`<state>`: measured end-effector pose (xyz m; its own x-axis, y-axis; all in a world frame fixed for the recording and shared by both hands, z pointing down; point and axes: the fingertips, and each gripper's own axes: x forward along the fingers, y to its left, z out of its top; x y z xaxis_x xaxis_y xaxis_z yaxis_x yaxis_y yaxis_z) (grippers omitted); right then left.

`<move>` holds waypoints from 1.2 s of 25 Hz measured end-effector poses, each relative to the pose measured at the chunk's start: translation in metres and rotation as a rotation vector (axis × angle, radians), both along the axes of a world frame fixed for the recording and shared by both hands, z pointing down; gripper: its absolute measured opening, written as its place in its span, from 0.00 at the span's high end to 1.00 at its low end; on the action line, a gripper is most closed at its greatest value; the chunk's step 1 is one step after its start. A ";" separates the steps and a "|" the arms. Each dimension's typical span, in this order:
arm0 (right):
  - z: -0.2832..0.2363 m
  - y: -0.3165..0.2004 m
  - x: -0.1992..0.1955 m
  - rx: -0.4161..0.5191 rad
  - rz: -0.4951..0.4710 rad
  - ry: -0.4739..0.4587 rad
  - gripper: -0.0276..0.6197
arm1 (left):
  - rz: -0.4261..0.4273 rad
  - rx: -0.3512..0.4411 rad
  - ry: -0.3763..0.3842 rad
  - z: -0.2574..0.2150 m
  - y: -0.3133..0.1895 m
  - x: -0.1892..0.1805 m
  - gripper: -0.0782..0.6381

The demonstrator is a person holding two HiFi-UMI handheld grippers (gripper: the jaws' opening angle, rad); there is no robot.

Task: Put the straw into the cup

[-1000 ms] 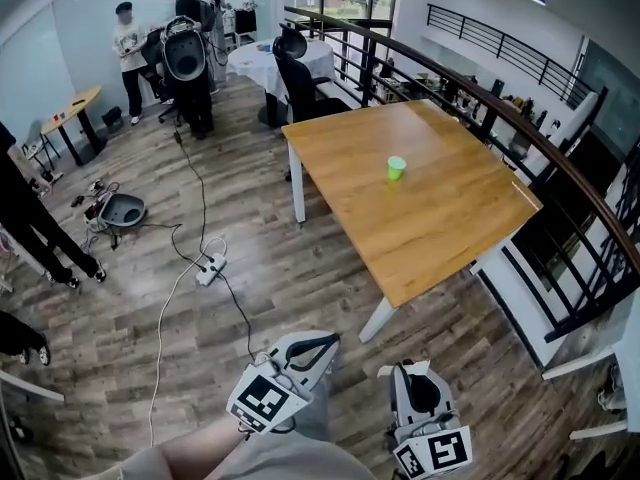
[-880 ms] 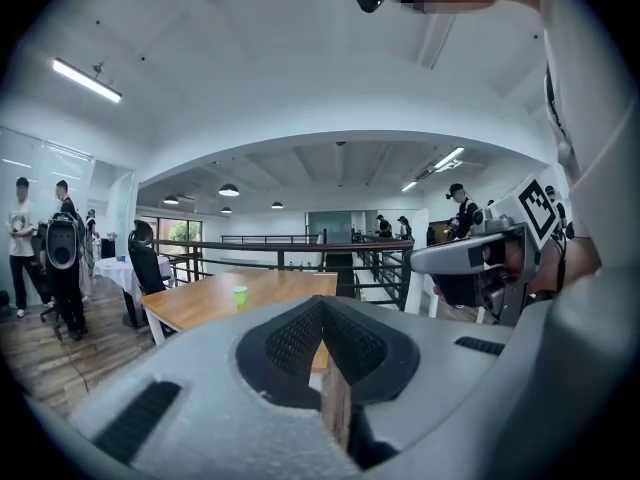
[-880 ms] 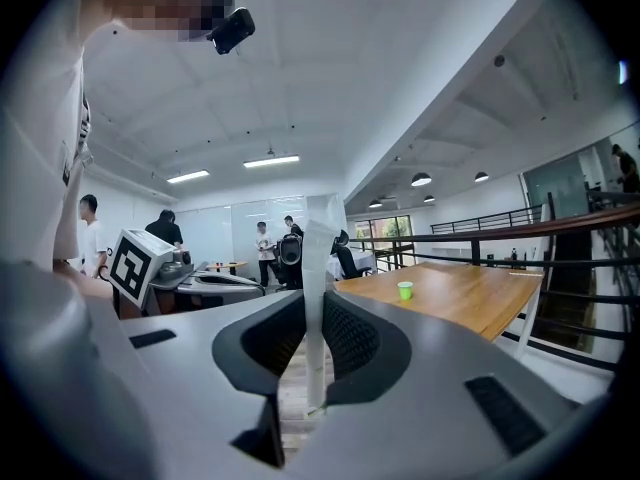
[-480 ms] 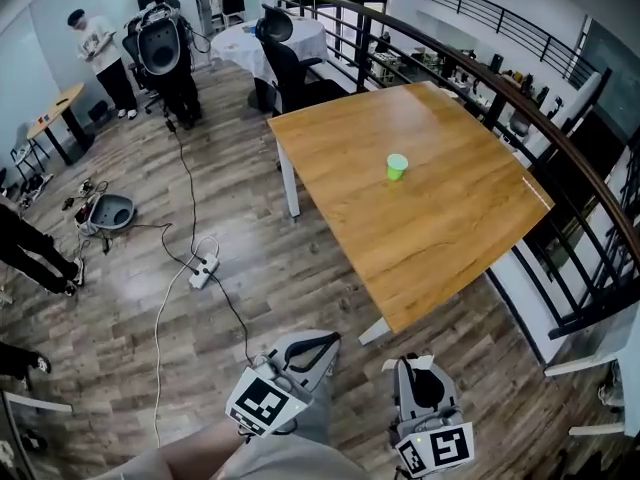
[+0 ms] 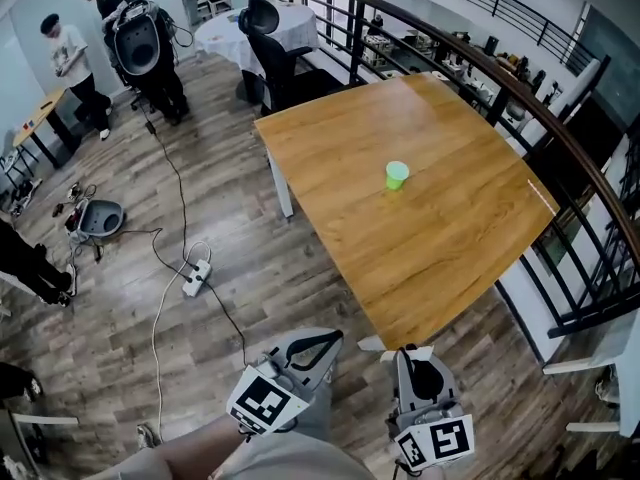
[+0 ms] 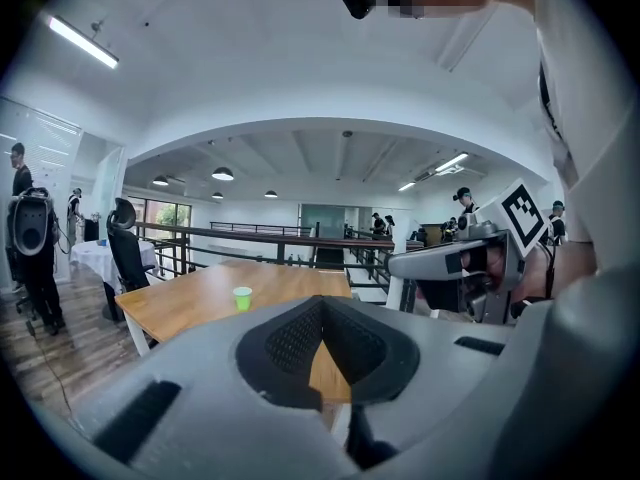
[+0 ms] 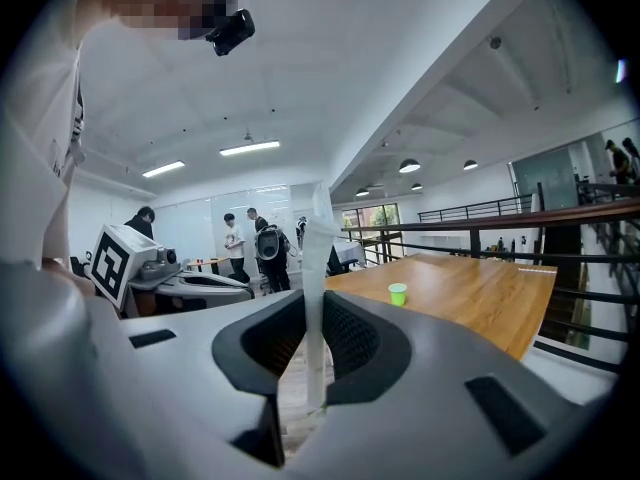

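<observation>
A small green cup [image 5: 397, 175] stands upright near the middle of the wooden table [image 5: 450, 248]; it also shows in the left gripper view [image 6: 242, 297] and the right gripper view [image 7: 398, 293]. My right gripper [image 7: 318, 308] is shut on a white paper-wrapped straw [image 7: 318, 268], which stands upright between the jaws. In the head view the right gripper [image 5: 420, 383] is low, just short of the table's near corner. My left gripper [image 5: 300, 363] hangs beside it over the floor; seen along its jaws [image 6: 322, 313], they are shut with nothing in them. Both grippers are far from the cup.
A dark metal railing [image 5: 560, 138] runs along the table's far and right sides. A power strip [image 5: 196, 277] and cable lie on the wood floor at left. An office chair [image 5: 270, 48] and several people [image 5: 70, 58] are at the back left.
The table and cup have come closer and lower in the head view as both grippers are carried toward them. The right gripper keeps its hold on the straw.
</observation>
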<state>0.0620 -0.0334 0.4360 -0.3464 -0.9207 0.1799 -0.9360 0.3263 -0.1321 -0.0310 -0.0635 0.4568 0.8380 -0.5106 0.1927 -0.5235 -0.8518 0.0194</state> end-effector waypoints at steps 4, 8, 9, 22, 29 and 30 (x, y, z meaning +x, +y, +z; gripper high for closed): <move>-0.004 -0.039 0.001 -0.011 0.017 0.002 0.87 | 0.024 -0.012 0.018 -0.005 -0.038 0.005 0.87; -0.017 -0.074 0.005 -0.015 0.038 0.022 0.87 | 0.058 -0.019 0.042 -0.019 -0.070 0.015 0.87; -0.020 -0.082 0.006 -0.016 0.043 0.025 0.87 | 0.065 -0.016 0.042 -0.023 -0.078 0.016 0.87; -0.047 -0.140 0.023 -0.007 0.076 0.014 0.87 | 0.070 -0.005 0.040 -0.050 -0.136 0.024 0.87; -0.062 -0.156 0.035 0.010 0.062 0.006 0.87 | 0.047 -0.008 0.049 -0.063 -0.147 0.031 0.87; -0.064 -0.158 0.038 0.010 0.057 0.001 0.87 | 0.041 -0.011 0.053 -0.066 -0.148 0.033 0.87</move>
<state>0.1000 -0.1914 0.3722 -0.2932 -0.9407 0.1708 -0.9532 0.2738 -0.1280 0.0019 -0.2115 0.3908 0.8672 -0.4738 0.1528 -0.4862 -0.8721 0.0553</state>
